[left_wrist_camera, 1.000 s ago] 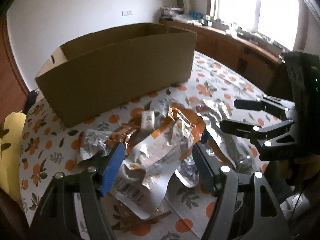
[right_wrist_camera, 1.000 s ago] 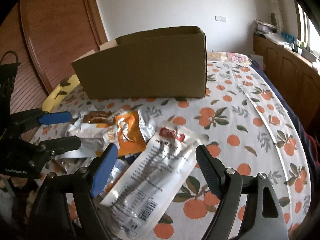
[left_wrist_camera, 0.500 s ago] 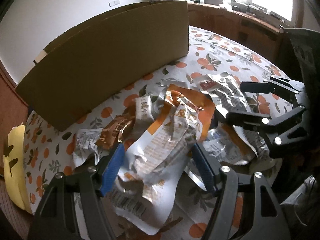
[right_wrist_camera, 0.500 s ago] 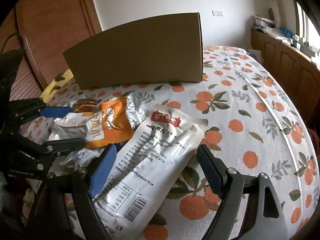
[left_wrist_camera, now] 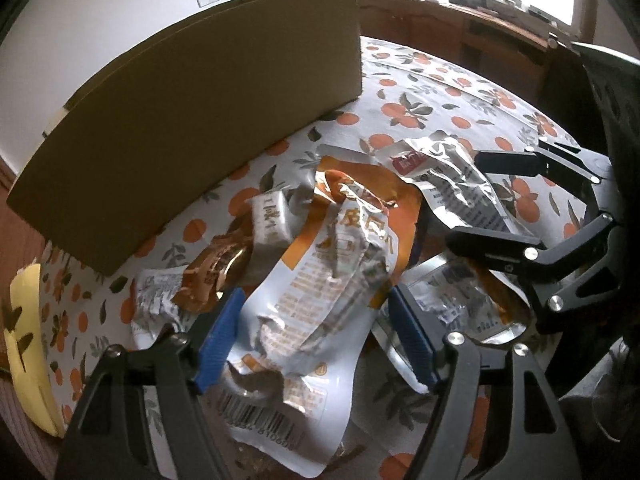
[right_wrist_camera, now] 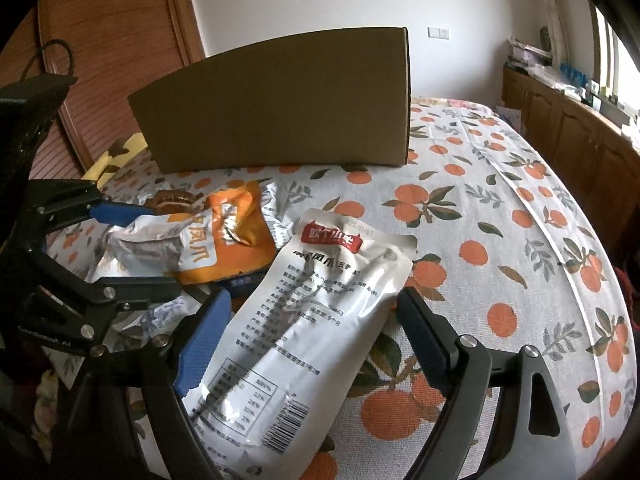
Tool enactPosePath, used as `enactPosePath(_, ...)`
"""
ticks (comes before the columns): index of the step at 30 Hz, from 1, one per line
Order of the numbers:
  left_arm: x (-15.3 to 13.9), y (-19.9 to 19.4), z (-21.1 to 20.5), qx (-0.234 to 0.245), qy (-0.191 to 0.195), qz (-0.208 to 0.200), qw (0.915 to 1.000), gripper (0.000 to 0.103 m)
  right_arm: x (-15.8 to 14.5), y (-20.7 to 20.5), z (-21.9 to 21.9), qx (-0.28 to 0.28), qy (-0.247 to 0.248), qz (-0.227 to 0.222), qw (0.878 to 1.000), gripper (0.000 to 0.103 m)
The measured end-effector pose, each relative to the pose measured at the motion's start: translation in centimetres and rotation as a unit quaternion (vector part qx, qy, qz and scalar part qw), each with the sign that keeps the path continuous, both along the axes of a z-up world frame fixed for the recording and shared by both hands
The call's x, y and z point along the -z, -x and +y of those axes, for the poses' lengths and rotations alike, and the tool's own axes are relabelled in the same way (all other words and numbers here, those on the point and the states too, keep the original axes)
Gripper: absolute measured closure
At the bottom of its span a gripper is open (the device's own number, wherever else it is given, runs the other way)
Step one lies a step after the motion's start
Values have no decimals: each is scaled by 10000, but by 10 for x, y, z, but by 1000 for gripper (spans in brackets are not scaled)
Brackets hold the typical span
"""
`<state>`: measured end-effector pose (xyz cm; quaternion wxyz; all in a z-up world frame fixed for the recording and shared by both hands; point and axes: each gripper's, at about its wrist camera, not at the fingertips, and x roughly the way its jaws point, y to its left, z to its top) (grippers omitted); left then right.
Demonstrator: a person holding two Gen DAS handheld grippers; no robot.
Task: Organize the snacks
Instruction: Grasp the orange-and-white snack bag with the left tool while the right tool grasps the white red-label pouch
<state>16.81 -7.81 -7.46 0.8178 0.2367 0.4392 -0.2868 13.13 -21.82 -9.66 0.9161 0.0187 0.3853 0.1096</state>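
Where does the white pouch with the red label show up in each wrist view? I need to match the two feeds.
Left wrist: white pouch with the red label, right of centre, crumpled, beside the orange snack bag.
Right wrist: same pouch, bottom centre, between the right gripper fingers.
Shared landmark: the cardboard box behind the pile.

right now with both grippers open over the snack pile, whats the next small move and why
Probably close the right gripper on the white foil pouch with the red label. Its open blue-padded fingers already straddle the pouch, which lies on top of the pile, apart from the crumpled orange and silver bag that the open left gripper straddles. The brown cardboard box stands just behind.
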Motion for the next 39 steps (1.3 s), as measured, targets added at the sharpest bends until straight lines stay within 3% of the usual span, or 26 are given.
enactPosePath(7, 4, -5, -1, -43, -52, 17, 10000, 28, 0, 0, -1, -1, -19, -7, 10000, 17)
enactPosePath(11, 4, -7, 1, -144, -53, 31, 9999, 42, 0, 0, -1, 1, -19, -4, 10000, 17)
enactPosePath(15, 4, -7, 7, -333, -71, -48, 9994, 50, -1, 0, -1, 11, -87, -15, 10000, 17)
enactPosePath(21, -3, -1, 17, -455, 303, -77, 9985, 52, -3, -1, -3, -17, -190, 38, 9998, 17)
enactPosePath(24, -13, 6, 24, -493, 629, -183, 9966, 52, -4, -2, -6, -11, -218, 89, 9997, 18)
enactPosePath(32, -34, 21, 37, -685, 1051, -515, 9908, 51, -6, -6, -20, 87, -345, 274, 9990, 20)
enactPosePath(39, -44, 30, 50, -895, 1438, -632, 9835, 51, -7, -8, -1, -69, 3, 447, 9990, 20)
